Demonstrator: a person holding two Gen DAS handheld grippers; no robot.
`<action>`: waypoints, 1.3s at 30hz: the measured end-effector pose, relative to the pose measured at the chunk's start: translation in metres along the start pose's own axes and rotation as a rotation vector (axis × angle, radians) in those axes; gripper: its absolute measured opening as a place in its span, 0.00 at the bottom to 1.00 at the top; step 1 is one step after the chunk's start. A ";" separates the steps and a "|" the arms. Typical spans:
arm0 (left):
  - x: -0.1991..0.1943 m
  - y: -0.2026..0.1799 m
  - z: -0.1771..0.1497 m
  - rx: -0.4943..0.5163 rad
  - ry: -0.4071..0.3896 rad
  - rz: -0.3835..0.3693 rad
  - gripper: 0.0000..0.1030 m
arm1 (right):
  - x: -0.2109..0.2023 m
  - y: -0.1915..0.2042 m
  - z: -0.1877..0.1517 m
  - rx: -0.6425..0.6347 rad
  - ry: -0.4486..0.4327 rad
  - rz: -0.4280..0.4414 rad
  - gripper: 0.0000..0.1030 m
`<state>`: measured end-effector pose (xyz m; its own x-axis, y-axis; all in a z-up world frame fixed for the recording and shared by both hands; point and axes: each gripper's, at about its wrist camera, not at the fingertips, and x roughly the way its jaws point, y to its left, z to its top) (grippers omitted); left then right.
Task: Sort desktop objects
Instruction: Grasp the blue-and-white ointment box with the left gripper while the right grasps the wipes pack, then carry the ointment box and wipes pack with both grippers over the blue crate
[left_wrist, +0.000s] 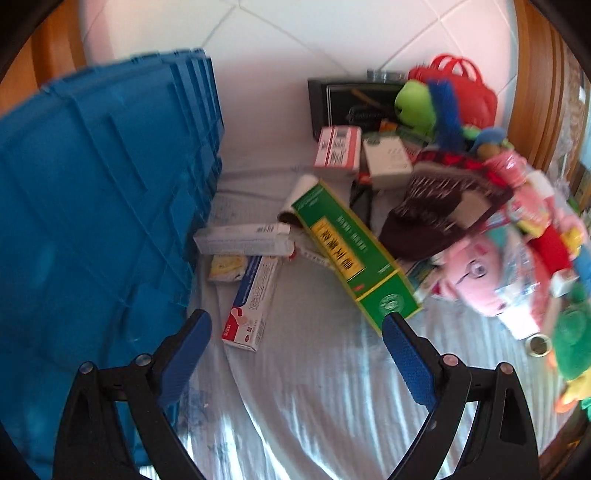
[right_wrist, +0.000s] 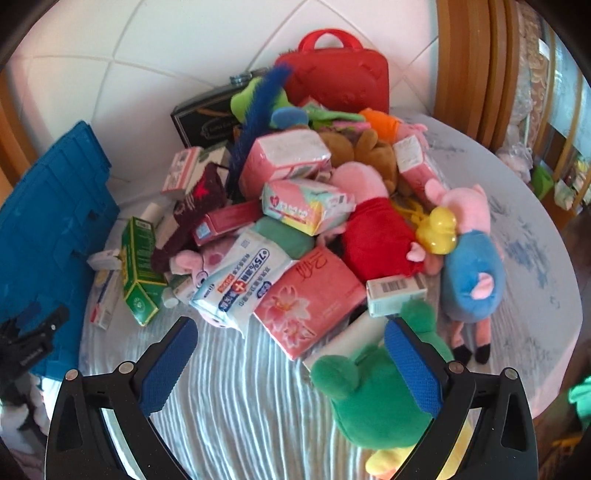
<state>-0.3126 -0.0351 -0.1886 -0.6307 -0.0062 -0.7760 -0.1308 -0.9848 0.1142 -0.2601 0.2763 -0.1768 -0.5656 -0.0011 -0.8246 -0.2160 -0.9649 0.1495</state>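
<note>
both tongs (left_wrist: 295, 325) (right_wrist: 291, 332) gape over ribbed cloth (right_wrist: 240, 387).

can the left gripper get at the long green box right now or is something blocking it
Probably yes. The left gripper is open, and the green box lies on top of the clutter with its near end just ahead of the right finger. Only bare tablecloth lies between them.

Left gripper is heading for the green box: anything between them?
Nothing visible. The left gripper is open above bare striped cloth, and the green box lies just ahead, its near end beside the right-hand finger. A toothpaste box lies to the left, off the path.
</note>
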 end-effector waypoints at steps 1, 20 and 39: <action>0.013 0.002 0.000 0.003 0.017 -0.001 0.92 | 0.008 0.003 0.002 0.009 0.013 0.003 1.00; 0.160 0.047 -0.003 -0.138 0.255 -0.081 0.85 | 0.130 0.046 0.028 0.089 0.204 -0.013 0.79; 0.092 0.008 -0.022 -0.143 0.198 -0.185 0.38 | 0.083 0.028 0.024 -0.022 0.119 0.021 0.52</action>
<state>-0.3548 -0.0478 -0.2723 -0.4426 0.1553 -0.8832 -0.1119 -0.9868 -0.1174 -0.3323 0.2560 -0.2279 -0.4714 -0.0515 -0.8804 -0.1869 -0.9698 0.1568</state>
